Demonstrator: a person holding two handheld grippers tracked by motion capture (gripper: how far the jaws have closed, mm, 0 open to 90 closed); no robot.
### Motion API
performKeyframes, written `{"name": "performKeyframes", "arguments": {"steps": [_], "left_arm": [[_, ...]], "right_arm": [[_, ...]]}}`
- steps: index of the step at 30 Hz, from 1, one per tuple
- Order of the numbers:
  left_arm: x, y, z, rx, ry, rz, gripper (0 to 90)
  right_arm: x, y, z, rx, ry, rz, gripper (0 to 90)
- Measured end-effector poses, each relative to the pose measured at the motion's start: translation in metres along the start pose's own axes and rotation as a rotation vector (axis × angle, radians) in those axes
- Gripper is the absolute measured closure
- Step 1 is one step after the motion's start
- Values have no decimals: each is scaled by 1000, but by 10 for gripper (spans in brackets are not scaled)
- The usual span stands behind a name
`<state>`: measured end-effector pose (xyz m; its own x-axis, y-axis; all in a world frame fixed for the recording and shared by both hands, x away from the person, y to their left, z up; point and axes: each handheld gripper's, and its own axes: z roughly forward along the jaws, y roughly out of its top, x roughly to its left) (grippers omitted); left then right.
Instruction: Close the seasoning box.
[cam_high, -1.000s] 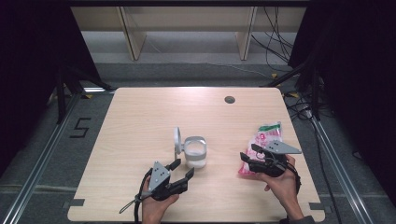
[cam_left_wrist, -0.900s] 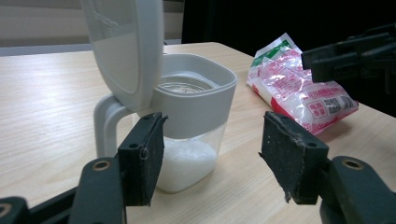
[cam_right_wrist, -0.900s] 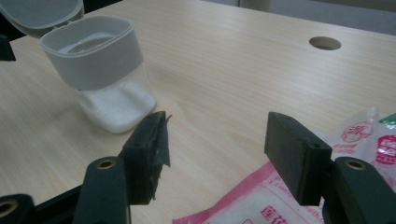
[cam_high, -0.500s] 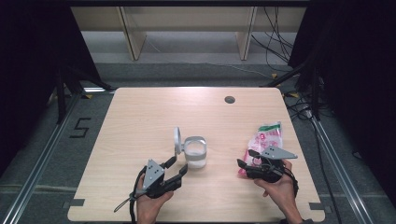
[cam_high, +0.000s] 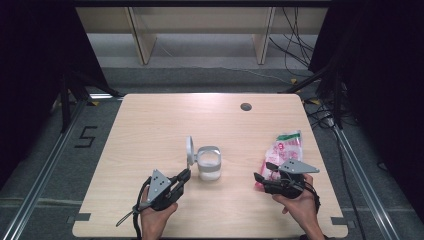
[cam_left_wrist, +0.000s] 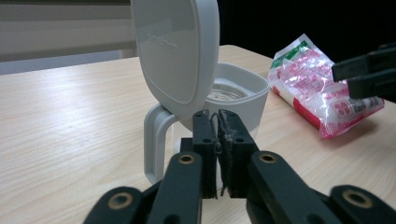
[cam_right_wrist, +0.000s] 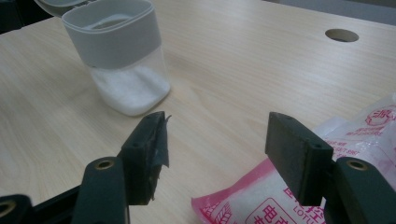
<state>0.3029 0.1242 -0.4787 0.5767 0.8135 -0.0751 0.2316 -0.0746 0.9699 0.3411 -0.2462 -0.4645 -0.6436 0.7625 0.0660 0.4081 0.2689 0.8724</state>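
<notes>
Near the middle of the counter (cam_high: 150, 125) stands the container (cam_high: 209, 167), a clear jar with a grey collar and a layer of white grains in its bottom; its hinged lid (cam_high: 189, 150) is flipped up on the side toward the left gripper, so the mouth is open. Just in front of the container, on the person's side, the left gripper (cam_high: 184, 175) points at its handle and base. Its jaws have just been closing and now stand pressed together; in the left gripper view the fingers (cam_left_wrist: 205, 135) meet with nothing between them, just short of the container's handle. To the right of the container, well apart from it, lies the pink-and-white bag (cam_high: 285, 152) of white grains, flat on the counter with its green end pointing away from the person. The right gripper (cam_high: 263, 171) rests at the near end of that bag; its fingers (cam_right_wrist: 294, 149) stand wide apart, one over the bare wood and one over the bag's corner, gripping nothing. Far behind the container, a dark round hole (cam_high: 245, 106) marks the counter's back edge.

As a judgement, the work looks like refilling the container from the bag: the lid is already up, but the bag is not yet lifted, and the pouring and closing of the lid are left
</notes>
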Motion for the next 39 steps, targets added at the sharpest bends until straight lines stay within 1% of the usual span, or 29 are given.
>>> {"name": "performKeyframes", "arguments": {"steps": [1, 2, 3, 4, 5, 7, 8, 9, 10, 12, 14, 15, 16, 17, 18, 19, 21, 22, 24, 26, 27, 28, 29, 31, 32, 33, 37, 38, 39], "left_arm": [[1, 0, 0, -1, 7, 8, 882], [2, 0, 0, 2, 15, 4, 889], [3, 1, 1, 0, 19, 8, 890], [5, 1, 1, 17, 21, 20, 890], [5, 2, 2, 18, 20, 23, 891], [9, 2, 2, 12, 23, 6, 891], [11, 3, 2, 13, 28, 15, 891], [12, 3, 2, 6, 37, 3, 890], [13, 4, 3, -4, 32, 8, 891], [15, 7, 3, -3, 48, 5, 891], [17, 11, 4, -14, 47, 16, 890], [16, 13, 4, -8, 56, 15, 890], [16, 14, 5, -11, 56, 18, 890], [15, 16, 7, -19, 57, 20, 890], [15, 17, 7, -15, 55, 27, 890], [14, 19, 8, -14, 54, 31, 890], [15, 21, 11, -23, 48, 31, 890], [15, 21, 11, -16, 51, 27, 890], [16, 23, 13, -16, 47, 36, 890], [17, 25, 13, -15, 45, 33, 890], [17, 25, 13, -22, 44, 30, 890], [18, 27, 13, -17, 48, 36, 890], [19, 28, 14, -17, 49, 36, 890], [20, 29, 15, -17, 44, 33, 890], [20, 29, 16, -24, 39, 31, 890], [20, 30, 16, -17, 43, 33, 890], [20, 32, 18, -14, 39, 44, 888], [19, 32, 19, -18, 38, 40, 888], [19, 32, 20, -18, 38, 40, 888]], "right_arm": [[0, 1, 0, 0, 3, -6, 394], [1, 1, 0, -4, 10, -10, 395], [1, 2, -1, -4, -1, -17, 395], [3, 2, -3, 11, -3, 1, 395], [3, 2, -2, 5, 1, -15, 395], [5, 1, -2, -4, 7, 4, 396], [5, 1, -2, -3, 10, -3, 396], [4, 1, -3, 3, 2, -13, 397], [4, 1, -2, 0, 9, -16, 397], [4, 1, -2, 2, 12, -13, 397], [4, 1, -2, 4, 6, -15, 397], [4, 1, -2, 8, 5, -6, 397], [4, 1, -2, 8, 2, -5, 397], [4, 0, -2, 8, 1, -14, 398], [4, 1, -2, 2, 11, -15, 398], [5, 1, -2, 7, 11, 2, 398], [5, 1, -3, 2, 7, -4, 398], [3, 1, -2, -2, 10, -17, 398], [3, 1, -2, -5, 10, -24, 398], [3, 0, -2, -1, 9, -21, 397], [3, 0, -3, -2, 4, -18, 397], [3, 0, -3, -2, 5, -21, 396], [6, 0, -3, 6, 12, 6, 393], [6, 0, -3, 5, 14, 3, 388], [5, 0, -3, 10, 12, -5, 386], [4, 0, -3, 10, 8, -16, 384], [5, -1, -3, 16, 11, -6, 384], [6, -1, -3, 18, 8, 11, 384], [7, -2, -3, 14, 7, 9, 383]]}}
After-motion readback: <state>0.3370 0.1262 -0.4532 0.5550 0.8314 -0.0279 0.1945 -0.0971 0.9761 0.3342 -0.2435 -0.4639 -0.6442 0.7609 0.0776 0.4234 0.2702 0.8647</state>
